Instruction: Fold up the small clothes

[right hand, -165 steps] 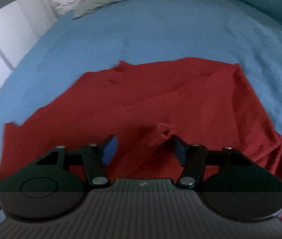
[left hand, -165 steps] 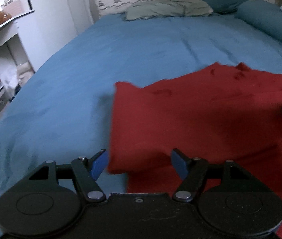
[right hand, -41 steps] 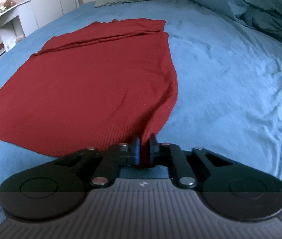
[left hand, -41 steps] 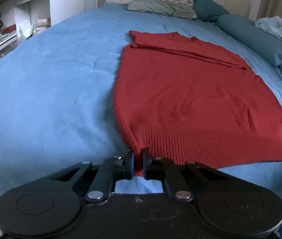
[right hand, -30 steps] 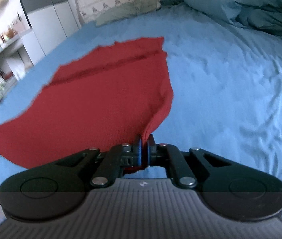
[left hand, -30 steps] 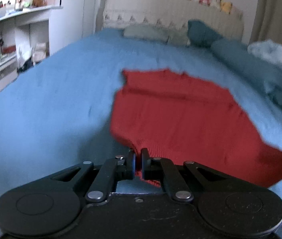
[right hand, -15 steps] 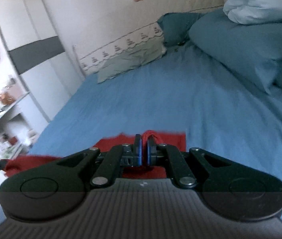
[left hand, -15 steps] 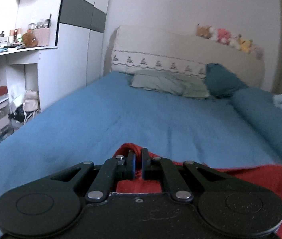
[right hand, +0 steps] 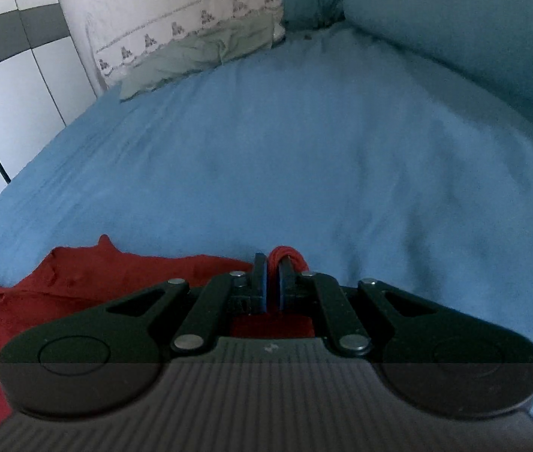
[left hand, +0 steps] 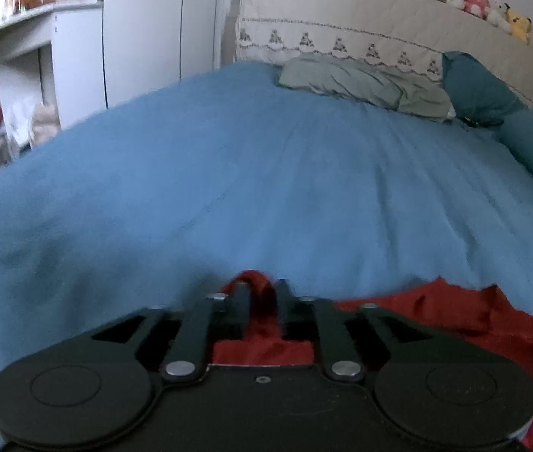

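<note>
A red knit garment (left hand: 454, 324) lies on the blue bedspread (left hand: 266, 188). My left gripper (left hand: 260, 293) is shut on a corner of the garment's hem, with red cloth bulging between the fingers. The rest of the cloth trails off to the right below the gripper. My right gripper (right hand: 273, 275) is shut on the other hem corner, and the red garment (right hand: 78, 275) spreads to its left. Both grippers hold the hem low over the bed, pointing toward the headboard. Most of the garment is hidden under the gripper bodies.
A grey-green pillow (left hand: 364, 83) and a dark teal pillow (left hand: 477, 90) lie at the padded headboard (left hand: 379, 30). A teal bolster and duvet (right hand: 473, 26) run along the right side. White wardrobe and shelves (left hand: 40, 67) stand left of the bed.
Both grippers, still shut on the hem corners, have carried the hem up and forward toward the headboard and come lower over the bed. The garment now lies folded beneath them.
</note>
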Available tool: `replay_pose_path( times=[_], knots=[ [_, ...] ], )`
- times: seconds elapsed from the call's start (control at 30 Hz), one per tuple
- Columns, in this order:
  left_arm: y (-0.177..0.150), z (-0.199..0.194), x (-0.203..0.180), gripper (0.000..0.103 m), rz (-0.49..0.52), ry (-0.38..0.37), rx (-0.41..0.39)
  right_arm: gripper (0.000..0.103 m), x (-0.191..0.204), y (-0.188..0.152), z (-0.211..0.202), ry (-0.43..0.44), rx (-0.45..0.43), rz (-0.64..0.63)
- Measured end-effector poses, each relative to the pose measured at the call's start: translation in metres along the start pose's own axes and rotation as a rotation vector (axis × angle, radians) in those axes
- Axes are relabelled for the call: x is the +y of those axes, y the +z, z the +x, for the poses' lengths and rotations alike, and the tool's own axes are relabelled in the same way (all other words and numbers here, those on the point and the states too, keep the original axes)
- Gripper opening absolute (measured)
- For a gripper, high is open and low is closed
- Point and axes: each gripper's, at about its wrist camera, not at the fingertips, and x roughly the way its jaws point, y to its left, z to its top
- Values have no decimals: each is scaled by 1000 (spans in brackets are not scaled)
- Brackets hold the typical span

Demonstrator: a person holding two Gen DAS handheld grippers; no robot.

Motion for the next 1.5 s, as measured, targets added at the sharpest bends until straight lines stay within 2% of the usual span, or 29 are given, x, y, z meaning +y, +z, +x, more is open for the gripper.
replay_pose_path(
  times=[0.03,0.07,0.1,0.13,0.17,0.23,0.3,0.4,0.5,0.6,0.7,0.8,0.87,0.97,1.03,1.1,1.23,1.4,1.5],
  knots=[
    [3,-6,-1,72,15,13,-7,29,0,1,-1,3,7,-7],
    [4,-17,-3,79,42,19,-25,42,2,2,-3,1,11,-10],
    [4,-31,-5,81,80,19,-48,53,3,2,-9,-7,10,-9],
    [3,-38,-8,88,116,16,-57,80,6,2,-17,-18,0,-9],
    [0,-50,-11,94,153,8,-58,96,8,0,-30,-27,-25,-12],
    [-10,-69,-13,98,188,-45,-39,101,19,-10,-54,-18,-50,-22],
    [-25,-76,-17,99,208,-109,44,102,29,-17,-62,28,-8,-28],
    [-53,-69,-18,99,197,-132,170,102,50,-31,-56,74,80,-88],
    [-75,-57,-10,98,143,-123,278,102,58,-45,-39,20,152,-142],
    [-86,-60,-7,99,160,-114,265,102,45,-54,-33,-59,137,-151],
    [-84,-58,-11,99,183,-106,280,103,23,-51,-33,-91,151,-65],
    [-68,-59,-18,97,173,-112,293,102,7,-43,-46,-72,161,1],
    [-56,-76,-22,97,155,-155,270,102,2,-36,-67,-64,132,-16],
    [-38,-102,-31,100,159,-180,231,103,-6,-27,-108,-41,93,-66],
    [-32,-115,-43,103,170,-178,215,103,-7,-25,-123,-31,101,-100],
    [-33,-119,-60,103,173,-175,231,103,-9,-28,-130,-18,136,-126],
    [-45,-103,-94,103,194,-205,294,98,-3,-39,-117,-17,172,-151],
    [-58,-77,-122,103,232,-206,333,78,2,-62,-88,-24,205,-134],
    [-65,-62,-125,103,236,-197,353,76,6,-73,-73,-28,213,-168]
  ],
)
